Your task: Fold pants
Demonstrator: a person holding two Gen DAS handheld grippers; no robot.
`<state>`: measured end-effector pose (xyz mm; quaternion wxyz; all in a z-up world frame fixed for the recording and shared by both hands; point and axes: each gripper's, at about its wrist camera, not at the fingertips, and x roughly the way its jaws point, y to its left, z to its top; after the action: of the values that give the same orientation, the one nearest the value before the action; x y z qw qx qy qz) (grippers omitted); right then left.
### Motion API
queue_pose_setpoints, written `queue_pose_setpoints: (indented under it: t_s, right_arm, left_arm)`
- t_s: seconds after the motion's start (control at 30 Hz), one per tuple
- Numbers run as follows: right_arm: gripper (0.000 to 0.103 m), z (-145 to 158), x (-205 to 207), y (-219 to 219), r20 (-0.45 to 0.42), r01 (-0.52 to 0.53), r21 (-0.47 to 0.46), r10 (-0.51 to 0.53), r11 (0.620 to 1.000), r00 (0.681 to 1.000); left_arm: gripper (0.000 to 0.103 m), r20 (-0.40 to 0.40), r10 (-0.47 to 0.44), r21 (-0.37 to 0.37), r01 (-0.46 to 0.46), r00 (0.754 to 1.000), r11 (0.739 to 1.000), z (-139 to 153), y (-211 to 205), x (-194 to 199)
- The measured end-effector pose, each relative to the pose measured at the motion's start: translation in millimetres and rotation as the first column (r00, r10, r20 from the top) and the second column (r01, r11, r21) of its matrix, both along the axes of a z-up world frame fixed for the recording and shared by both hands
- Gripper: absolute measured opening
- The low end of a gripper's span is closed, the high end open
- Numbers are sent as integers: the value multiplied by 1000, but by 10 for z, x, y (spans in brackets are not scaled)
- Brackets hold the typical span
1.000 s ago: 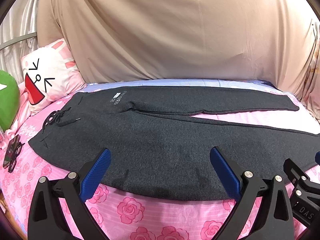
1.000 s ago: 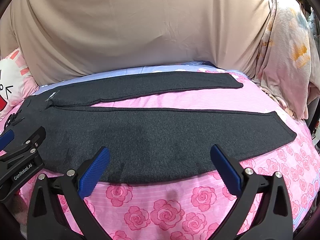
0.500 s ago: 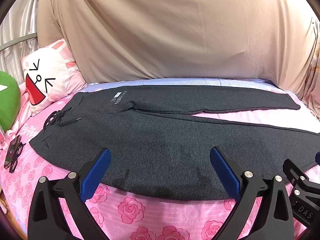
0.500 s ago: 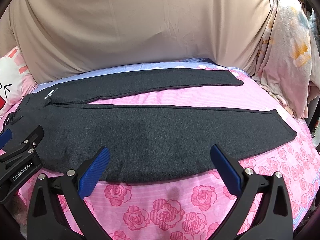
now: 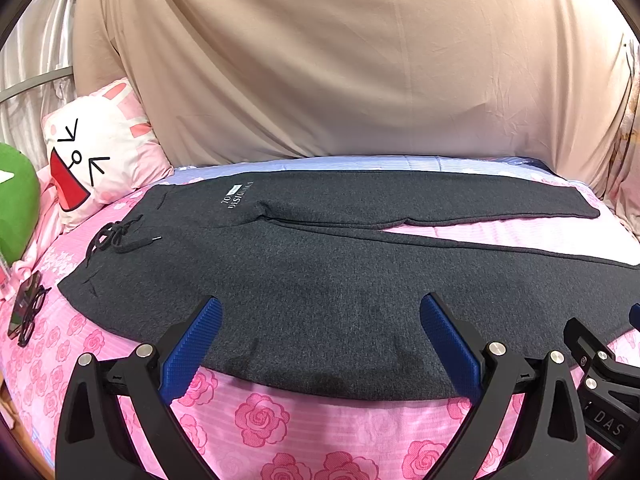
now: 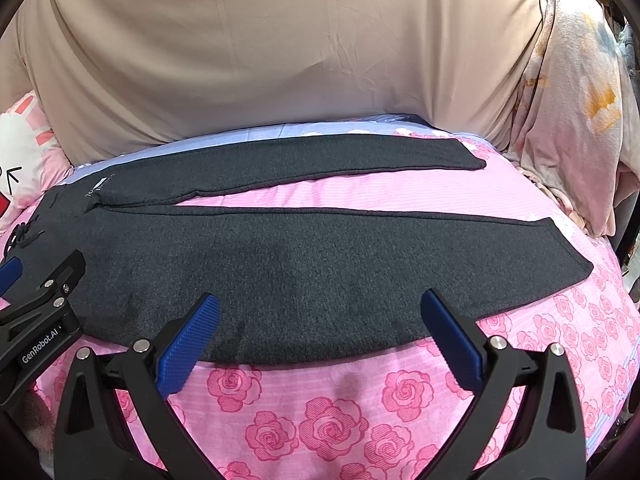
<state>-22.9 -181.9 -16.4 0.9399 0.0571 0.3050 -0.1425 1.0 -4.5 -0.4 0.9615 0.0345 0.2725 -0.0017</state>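
Both claws wide open above the near edge of flat pants

The left claw (image 5: 320, 344) and right claw (image 6: 320, 332) grip nothing; a shallow pinch on the pants (image 6: 320, 256) may also catch the bed sheet (image 6: 320, 400); the near leg could slip and wrinkle.

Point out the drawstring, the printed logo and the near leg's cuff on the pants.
drawstring (image 5: 116, 237), left wrist view, on the knotted bow at the waistband.
printed logo (image 5: 237, 195), left wrist view, on the white lettering near the waist.
near leg's cuff (image 6: 568, 252), right wrist view, on the hem end at right.
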Motion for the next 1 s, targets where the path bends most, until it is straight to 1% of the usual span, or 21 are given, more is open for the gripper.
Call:
queue_pose_setpoints:
  t_s: [1.0]
  right_arm:
    - [98, -37, 20, 8, -16, 1, -2, -1, 1000, 1000]
  left_arm:
    - [98, -6, -5, 3, 5, 1000, 1000, -13, -7, 7]
